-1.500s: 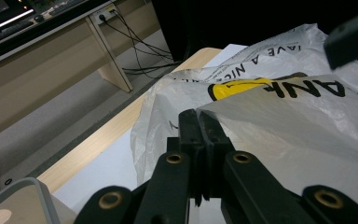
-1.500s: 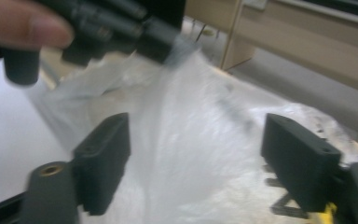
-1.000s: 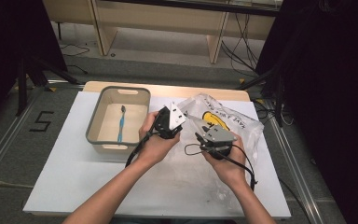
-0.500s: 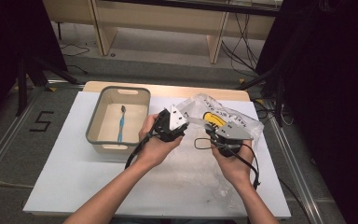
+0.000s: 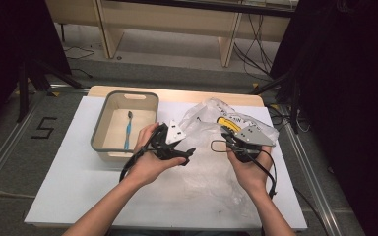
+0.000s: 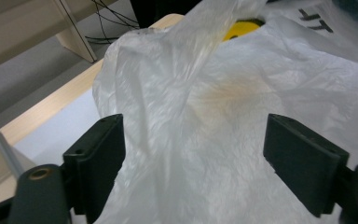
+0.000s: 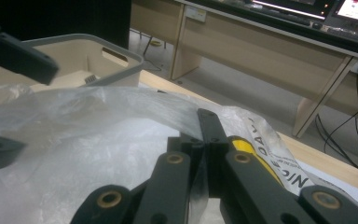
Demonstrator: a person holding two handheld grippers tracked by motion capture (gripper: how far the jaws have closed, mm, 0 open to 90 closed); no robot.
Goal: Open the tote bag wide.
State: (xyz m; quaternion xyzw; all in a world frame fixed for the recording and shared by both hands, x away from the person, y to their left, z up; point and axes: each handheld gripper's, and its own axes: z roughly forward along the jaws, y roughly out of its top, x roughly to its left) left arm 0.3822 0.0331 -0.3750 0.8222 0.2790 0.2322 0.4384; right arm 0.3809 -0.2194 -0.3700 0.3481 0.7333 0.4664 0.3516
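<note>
- The left gripper [image 5: 184, 153], held in a person's left hand at the middle of the white table [image 5: 69, 187], stands with its jaws wide apart; they have just been opening, and the left gripper view shows crumpled film of the clear plastic bag [image 6: 223, 121] between them with neither pad pressing on it.
- The right gripper [image 5: 229, 139], in the right hand, is clamped tight on a fold of the plastic bag [image 7: 121, 140]; the right gripper view shows its jaws closed together with thin film caught between them, near a yellow label [image 7: 256, 158] with black lettering.
- The plastic bag [image 5: 211, 147] lies spread over the right half of the table, between and beyond the two hands, its printed end toward the far edge.
- A grey-rimmed bin [image 5: 101, 132] stands at the left, just beside the left hand, with a blue toothbrush [image 5: 127, 130] lying on its floor.
- Step in hand, by the look of it: working the bag open, one side pinned by the right gripper while the left, now free, lines up on a fresh fold.
- The next move likely calls for the left gripper to close on a single layer opposite the right's hold, then draw apart gently; catching both layers together would keep the mouth closed, and the film is thin enough to slip or tear.
</note>
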